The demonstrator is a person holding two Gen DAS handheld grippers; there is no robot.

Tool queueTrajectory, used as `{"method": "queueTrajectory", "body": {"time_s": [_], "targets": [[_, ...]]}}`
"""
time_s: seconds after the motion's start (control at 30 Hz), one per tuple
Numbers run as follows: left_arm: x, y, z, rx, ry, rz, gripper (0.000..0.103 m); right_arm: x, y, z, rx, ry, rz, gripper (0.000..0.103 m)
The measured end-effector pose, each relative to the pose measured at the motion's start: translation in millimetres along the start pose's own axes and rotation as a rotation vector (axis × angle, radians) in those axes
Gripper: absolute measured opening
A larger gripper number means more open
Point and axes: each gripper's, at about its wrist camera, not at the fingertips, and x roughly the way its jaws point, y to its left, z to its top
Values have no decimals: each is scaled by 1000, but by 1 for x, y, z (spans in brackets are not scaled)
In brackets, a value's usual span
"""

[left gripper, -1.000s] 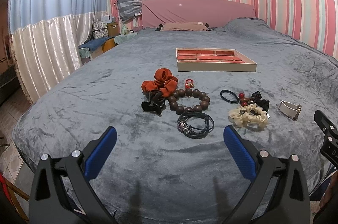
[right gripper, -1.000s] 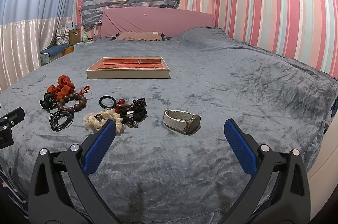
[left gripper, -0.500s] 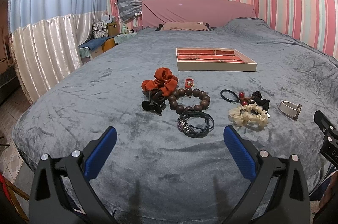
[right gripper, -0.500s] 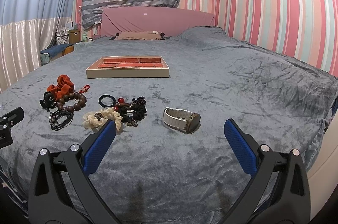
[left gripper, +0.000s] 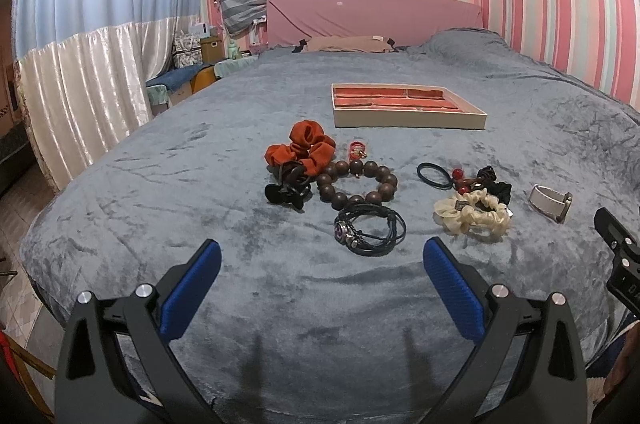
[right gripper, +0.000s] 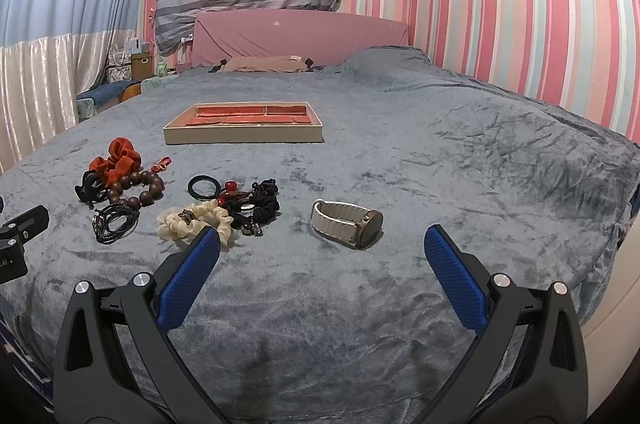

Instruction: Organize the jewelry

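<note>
The left gripper (left gripper: 320,276) is spread wide and holds nothing, poised above the near edge of the grey bedspread (left gripper: 160,184); the right gripper (right gripper: 322,264) is likewise wide and empty. Just beyond the left one lies the black cord bracelet (left gripper: 370,230), then the wooden bead bracelet (left gripper: 358,184), touching the rust scrunchie (left gripper: 302,150) and a black hair clip (left gripper: 286,190). Ahead of the right gripper sits the watch (right gripper: 348,222), apart from the rest; to its left are the cream scrunchie (right gripper: 192,222) and a tangle of black and red hair ties (right gripper: 250,202). Farther back stands the tray (right gripper: 244,134) with its red-lined compartments. They look empty, though the low angle hides their floors. By my reading nothing is sorted yet, so the whole task remains.
</note>
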Motion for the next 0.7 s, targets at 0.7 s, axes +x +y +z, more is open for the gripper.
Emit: {"method": "queueTrajectory", "body": {"time_s": [0.7], "targets": [[21,1,6,9,37,12,99,18,9,6,-7,29,20,99]]}}
